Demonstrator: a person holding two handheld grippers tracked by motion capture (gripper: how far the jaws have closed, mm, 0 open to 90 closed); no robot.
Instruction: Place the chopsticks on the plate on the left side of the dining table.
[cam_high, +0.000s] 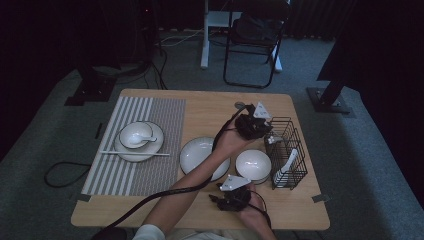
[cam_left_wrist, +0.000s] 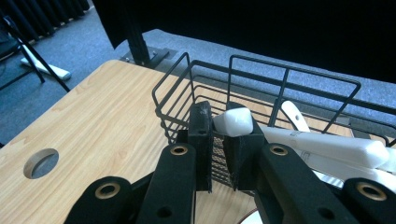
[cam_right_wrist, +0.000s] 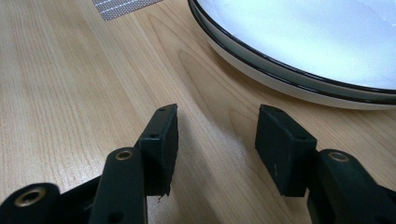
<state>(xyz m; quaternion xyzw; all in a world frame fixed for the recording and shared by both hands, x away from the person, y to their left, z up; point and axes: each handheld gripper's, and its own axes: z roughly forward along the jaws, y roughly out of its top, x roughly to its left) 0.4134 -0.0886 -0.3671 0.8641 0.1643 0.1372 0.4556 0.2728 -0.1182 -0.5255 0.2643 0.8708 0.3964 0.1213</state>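
Observation:
A black wire basket (cam_high: 288, 131) (cam_left_wrist: 261, 79) stands at the table's right side with white spoons (cam_high: 289, 161) (cam_left_wrist: 336, 144) lying in it. My left gripper (cam_high: 259, 131) (cam_left_wrist: 218, 125) reaches across to the basket's near-left corner. Its jaws stand close together there, pinching the rounded tip of a white spoon handle (cam_left_wrist: 232, 121). My right gripper (cam_high: 231, 199) (cam_right_wrist: 217, 135) rests low near the table's front edge. It is open over bare wood with nothing between its jaws. A white plate with a black rim (cam_high: 197, 150) (cam_right_wrist: 299, 42) lies just beyond it.
A white bowl (cam_high: 253, 165) sits between the plate and the basket. On the striped placemat (cam_high: 132, 170) at left are a plate (cam_high: 150, 148), a bowl with a spoon (cam_high: 135, 135) and chopsticks (cam_high: 135, 153). A round hole (cam_left_wrist: 41, 162) is in the tabletop. A folding chair (cam_high: 252, 40) stands beyond the table.

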